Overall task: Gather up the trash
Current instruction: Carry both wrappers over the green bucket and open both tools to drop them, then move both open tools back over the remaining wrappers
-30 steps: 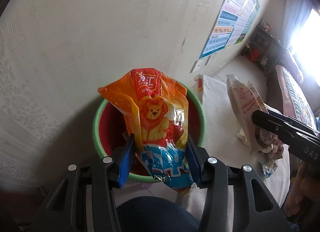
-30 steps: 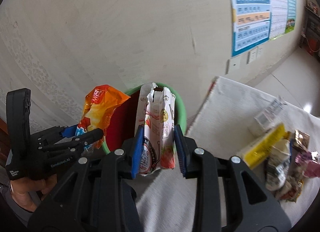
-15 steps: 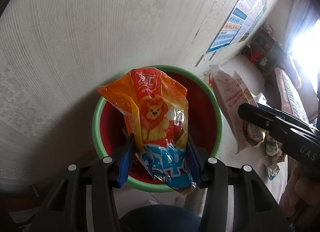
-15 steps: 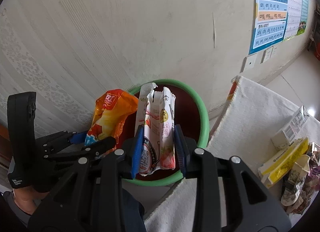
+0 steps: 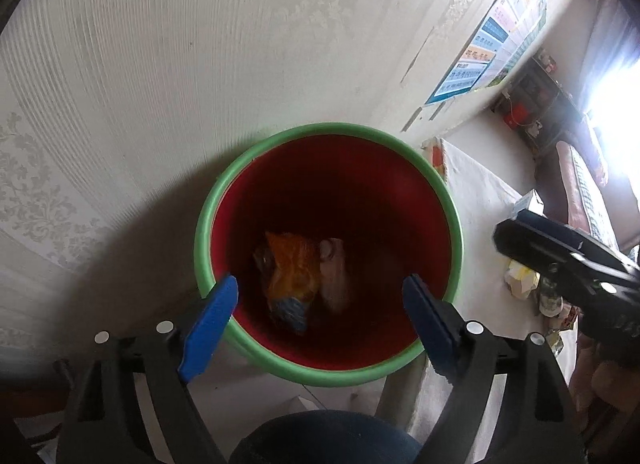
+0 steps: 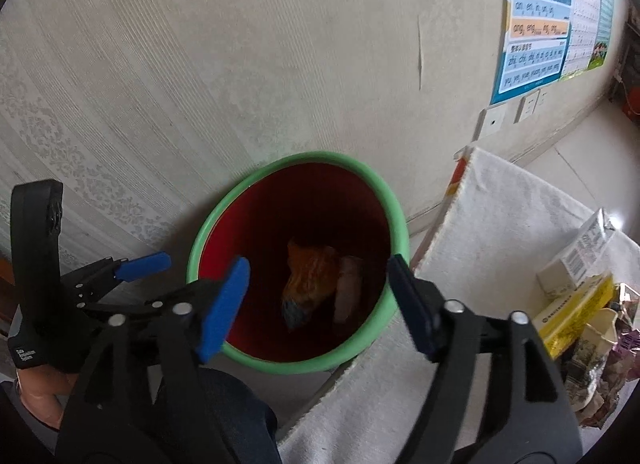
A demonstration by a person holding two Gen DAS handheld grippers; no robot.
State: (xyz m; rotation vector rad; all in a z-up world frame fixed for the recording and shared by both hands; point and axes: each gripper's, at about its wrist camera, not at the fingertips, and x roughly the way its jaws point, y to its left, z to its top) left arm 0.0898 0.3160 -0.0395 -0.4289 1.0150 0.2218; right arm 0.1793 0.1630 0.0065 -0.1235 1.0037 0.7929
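The crinkled orange snack bag and pale wrapper lie at the bottom of the green-rimmed red plastic bin, so your left hand-held gripper and right hand-held gripper hover above its rim, both spread wide and empty.

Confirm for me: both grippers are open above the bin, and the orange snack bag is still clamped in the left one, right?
Not quite. The left gripper is open and empty; the left wrist view shows the orange snack bag lying inside the bin. The right gripper is open too.
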